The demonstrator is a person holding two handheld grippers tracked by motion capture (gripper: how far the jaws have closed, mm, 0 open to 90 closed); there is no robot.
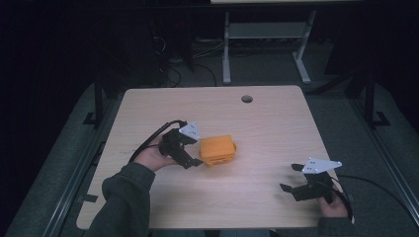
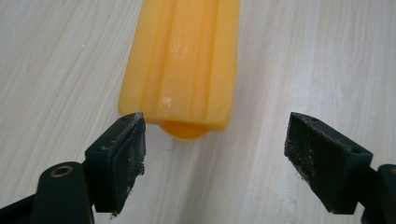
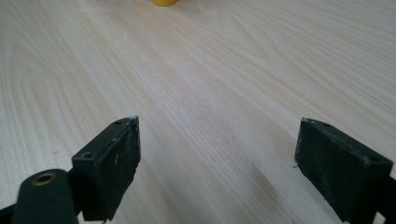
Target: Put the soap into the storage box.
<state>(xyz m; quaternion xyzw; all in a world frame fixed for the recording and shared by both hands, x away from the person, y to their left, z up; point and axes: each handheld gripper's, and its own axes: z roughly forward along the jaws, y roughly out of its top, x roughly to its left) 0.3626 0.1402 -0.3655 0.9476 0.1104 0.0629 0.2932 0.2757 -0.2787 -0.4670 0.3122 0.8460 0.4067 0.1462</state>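
Note:
An orange plastic block [image 1: 218, 149] with ridges along its top lies near the middle of the wooden table [image 1: 212, 108]. My left gripper [image 1: 196, 155] is just to its left, open, jaws pointing at it. In the left gripper view the orange block [image 2: 182, 65] lies straight ahead of the open left gripper [image 2: 215, 149], its near end level with the fingertips and close to the left pad [image 2: 123, 158]. My right gripper [image 1: 291, 180] rests open at the table's front right, nothing between its jaws. In the right gripper view the right gripper [image 3: 217, 163] faces bare wood, a yellow-orange edge [image 3: 165, 2] at the top.
A round cable hole [image 1: 246, 98] sits near the table's far edge. Behind the table stands a grey metal frame [image 1: 267, 34] on a dark floor. Cables [image 1: 148, 143] trail from both grippers toward the table's sides.

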